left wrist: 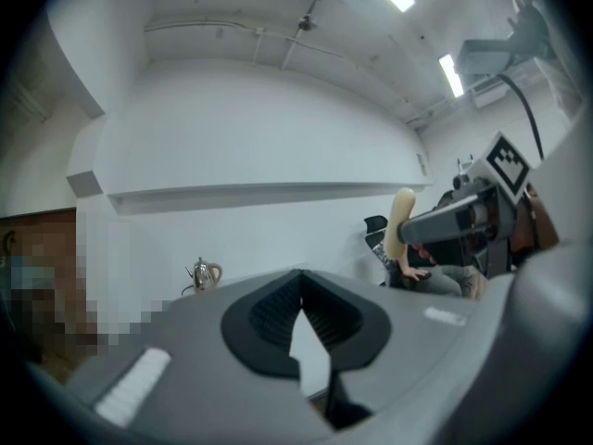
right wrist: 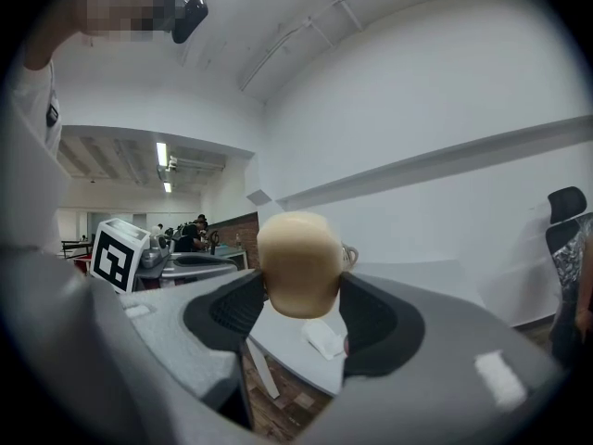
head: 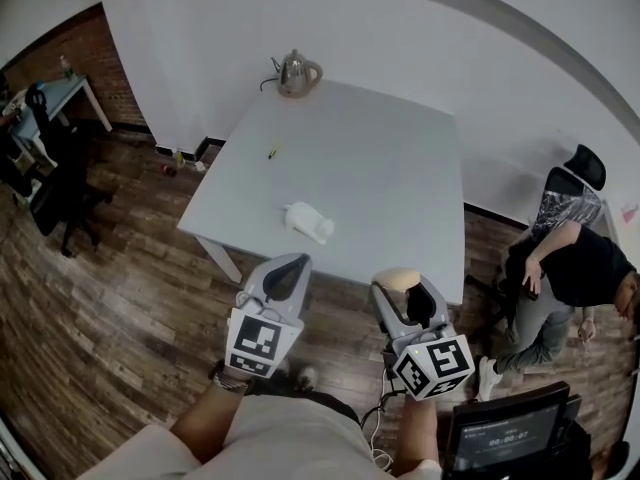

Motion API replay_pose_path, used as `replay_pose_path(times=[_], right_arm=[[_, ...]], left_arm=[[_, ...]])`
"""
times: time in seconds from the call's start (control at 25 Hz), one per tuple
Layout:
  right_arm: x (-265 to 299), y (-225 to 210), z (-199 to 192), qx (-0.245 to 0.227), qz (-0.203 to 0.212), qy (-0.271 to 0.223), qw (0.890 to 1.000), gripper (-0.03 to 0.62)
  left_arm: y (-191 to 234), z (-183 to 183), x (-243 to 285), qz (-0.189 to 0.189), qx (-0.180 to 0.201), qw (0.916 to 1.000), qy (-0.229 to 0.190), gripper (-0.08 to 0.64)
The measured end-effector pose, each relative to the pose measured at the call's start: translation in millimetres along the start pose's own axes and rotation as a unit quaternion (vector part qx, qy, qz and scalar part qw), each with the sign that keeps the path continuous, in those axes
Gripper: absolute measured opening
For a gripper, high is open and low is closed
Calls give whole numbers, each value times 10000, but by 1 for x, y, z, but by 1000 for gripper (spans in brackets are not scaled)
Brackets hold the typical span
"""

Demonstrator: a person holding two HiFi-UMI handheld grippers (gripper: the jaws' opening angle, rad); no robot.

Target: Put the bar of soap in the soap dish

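Observation:
The beige bar of soap point(head: 397, 279) sits clamped between the jaws of my right gripper point(head: 402, 290), which is held just off the near edge of the white table point(head: 380, 168). In the right gripper view the soap point(right wrist: 298, 262) fills the gap of that gripper point(right wrist: 298, 297). The white soap dish point(head: 308, 222) lies on the table near its front edge, and shows small below the soap in the right gripper view point(right wrist: 324, 338). My left gripper point(head: 288, 266) hangs beside the right one, jaws together and nothing in them point(left wrist: 298, 318). The left gripper view shows the soap point(left wrist: 401, 222) edge-on.
A metal kettle point(head: 295, 73) stands at the table's far edge. A small yellowish object point(head: 272, 152) lies mid-table. A person point(head: 570, 268) sits at the right by a black chair point(head: 585, 165). A desk point(head: 50, 98) and a chair point(head: 55, 178) stand far left on the wooden floor.

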State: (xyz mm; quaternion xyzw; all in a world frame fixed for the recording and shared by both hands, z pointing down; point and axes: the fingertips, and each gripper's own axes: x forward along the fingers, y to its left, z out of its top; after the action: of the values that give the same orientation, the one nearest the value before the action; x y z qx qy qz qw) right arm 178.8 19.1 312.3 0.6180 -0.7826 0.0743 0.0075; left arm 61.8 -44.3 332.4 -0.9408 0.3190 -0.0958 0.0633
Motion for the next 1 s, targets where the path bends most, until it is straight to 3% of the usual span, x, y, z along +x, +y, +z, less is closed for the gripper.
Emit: replay_pose_path(times=[0.4,1.0], right_arm=[[32,-18,-9,42,80,113,9999,258],[74,-36,6,-33,-53,72,10000,256]], left_arm=[[22,-13,25,67,-21,9998,161,5],[55,-10,63,-100,-67,9999,25,5]])
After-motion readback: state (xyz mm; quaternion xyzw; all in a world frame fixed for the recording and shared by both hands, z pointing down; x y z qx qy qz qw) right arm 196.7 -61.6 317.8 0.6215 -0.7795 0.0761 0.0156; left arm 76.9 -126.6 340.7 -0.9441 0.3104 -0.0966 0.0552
